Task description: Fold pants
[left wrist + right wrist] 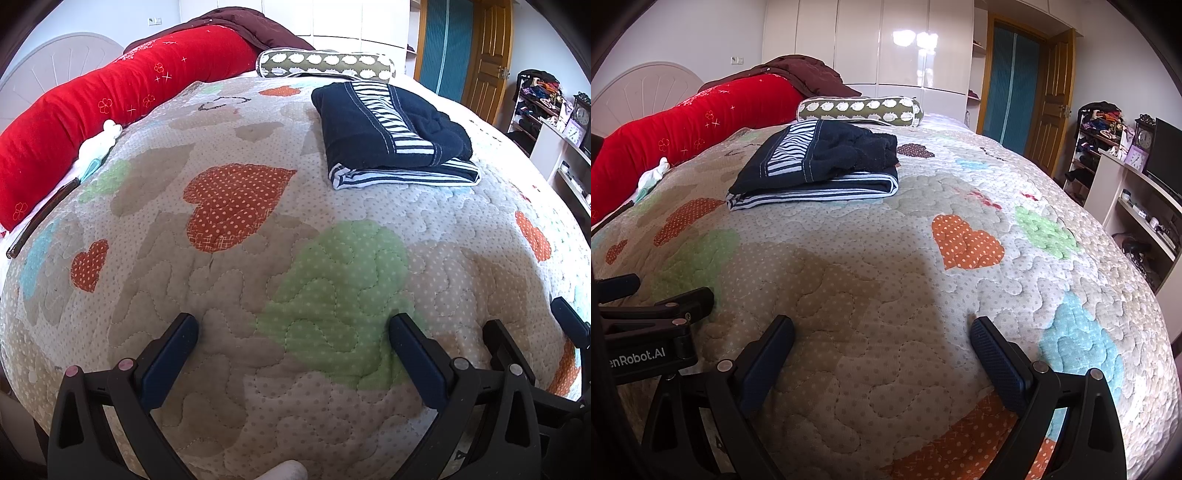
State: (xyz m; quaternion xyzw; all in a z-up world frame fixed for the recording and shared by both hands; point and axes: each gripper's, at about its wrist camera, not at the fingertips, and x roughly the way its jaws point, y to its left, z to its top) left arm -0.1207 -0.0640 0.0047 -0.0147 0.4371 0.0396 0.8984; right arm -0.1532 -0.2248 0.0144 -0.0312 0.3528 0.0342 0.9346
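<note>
The navy pants (391, 129) with a striped white band lie folded in a compact stack on the quilted bed (258, 332), toward the far side. They also show in the right wrist view (816, 166). My left gripper (293, 332) is open and empty, low over the quilt near the front edge, well short of the pants. My right gripper (882, 336) is open and empty, also near the front edge. The right gripper shows at the right edge of the left wrist view (535, 332), and the left gripper at the left edge of the right wrist view (661, 291).
A long red bolster (92, 122) and a dark red blanket (255, 29) lie along the headboard side. A green patterned roll pillow (325, 64) lies behind the pants. White cloth (98, 144) sits by the bolster. Shelves with a clock (1145, 140) stand at the right.
</note>
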